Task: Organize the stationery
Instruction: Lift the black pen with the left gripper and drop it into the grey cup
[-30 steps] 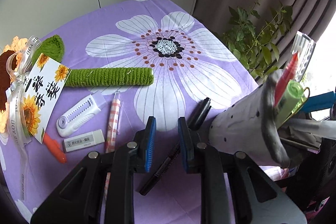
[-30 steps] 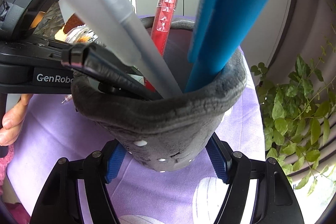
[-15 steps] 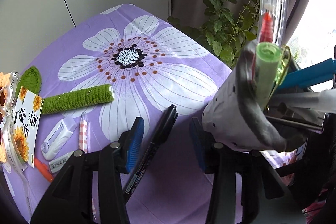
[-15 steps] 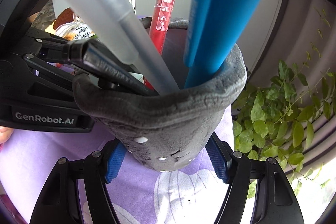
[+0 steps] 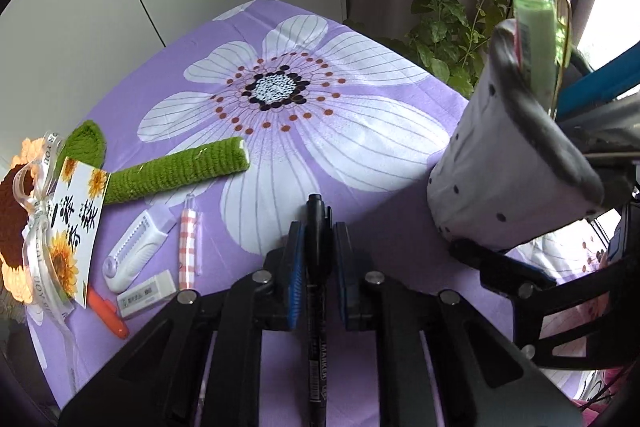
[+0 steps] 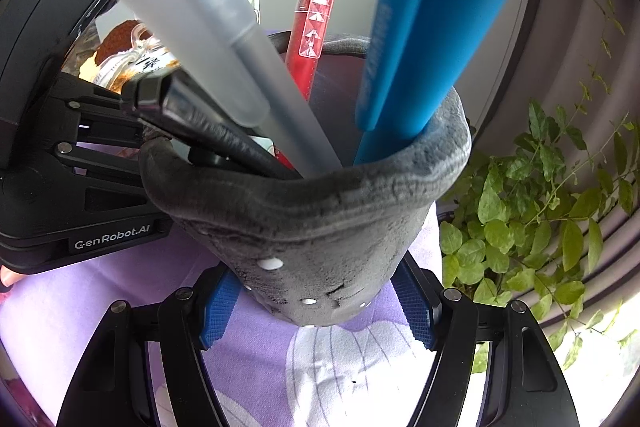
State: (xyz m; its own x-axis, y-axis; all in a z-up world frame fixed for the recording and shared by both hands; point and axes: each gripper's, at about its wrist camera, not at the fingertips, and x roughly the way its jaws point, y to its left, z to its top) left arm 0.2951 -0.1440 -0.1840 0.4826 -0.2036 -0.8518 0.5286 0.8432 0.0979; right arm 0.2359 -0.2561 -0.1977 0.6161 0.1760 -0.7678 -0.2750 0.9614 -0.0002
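Note:
My left gripper is shut on a black marker that lies along its fingers, cap pointing forward, above the purple flowered cloth. To its right my right gripper is shut on a grey felt pen holder, tilted, which also shows in the left wrist view. The holder carries a blue pen, a red pen, a frosted pen, a black pen and a green highlighter.
On the cloth at left lie a white correction tape, a checked pen, a white eraser, an orange pen, a green knitted stem and a sunflower card. A potted plant stands beyond the table's far right edge.
My left gripper closed around the black marker and now holds it lined up between its fingers. The pen holder in my right gripper tilted a little more towards the left gripper.

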